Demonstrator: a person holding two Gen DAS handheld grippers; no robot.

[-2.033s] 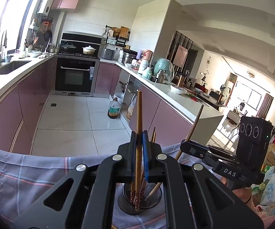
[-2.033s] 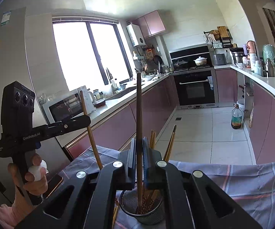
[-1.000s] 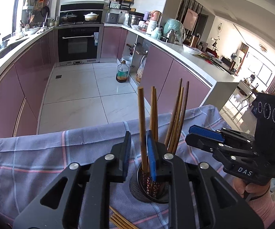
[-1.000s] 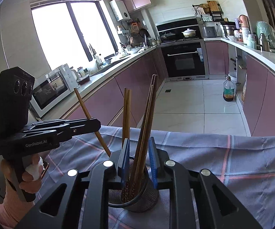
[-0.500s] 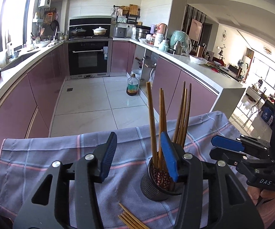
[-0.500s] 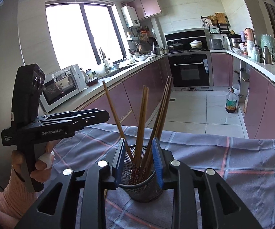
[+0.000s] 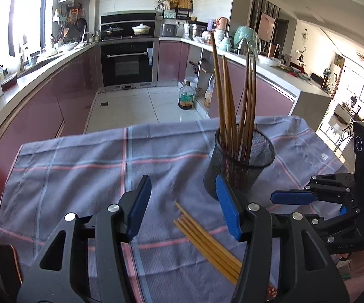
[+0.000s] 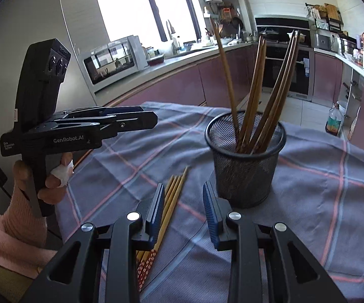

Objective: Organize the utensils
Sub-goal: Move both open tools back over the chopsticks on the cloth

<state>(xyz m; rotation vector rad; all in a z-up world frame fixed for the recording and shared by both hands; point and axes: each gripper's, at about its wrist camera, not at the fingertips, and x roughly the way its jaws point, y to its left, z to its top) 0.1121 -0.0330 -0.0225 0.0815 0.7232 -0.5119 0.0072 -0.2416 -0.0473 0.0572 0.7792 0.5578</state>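
Note:
A black mesh cup (image 7: 242, 161) stands on a checked grey cloth (image 7: 81, 166) and holds several wooden chopsticks (image 7: 228, 93) upright. It also shows in the right wrist view (image 8: 245, 161) with its chopsticks (image 8: 257, 88). More chopsticks (image 7: 207, 242) lie flat on the cloth in front of the cup; in the right wrist view they (image 8: 172, 197) lie left of the cup. My left gripper (image 7: 184, 207) is open and empty above the loose chopsticks. My right gripper (image 8: 183, 209) is open and empty, near the loose chopsticks and the cup.
The cloth-covered table ends at its far edge (image 7: 156, 126), with kitchen floor beyond. Purple cabinets and counters run along both sides. A microwave (image 8: 116, 58) stands on the left counter. An oil bottle (image 7: 186, 96) stands on the floor.
Both grippers let go of the chopsticks they held in the cup, opened wider, and drew back from it. The loose chopsticks on the cloth have come into view.

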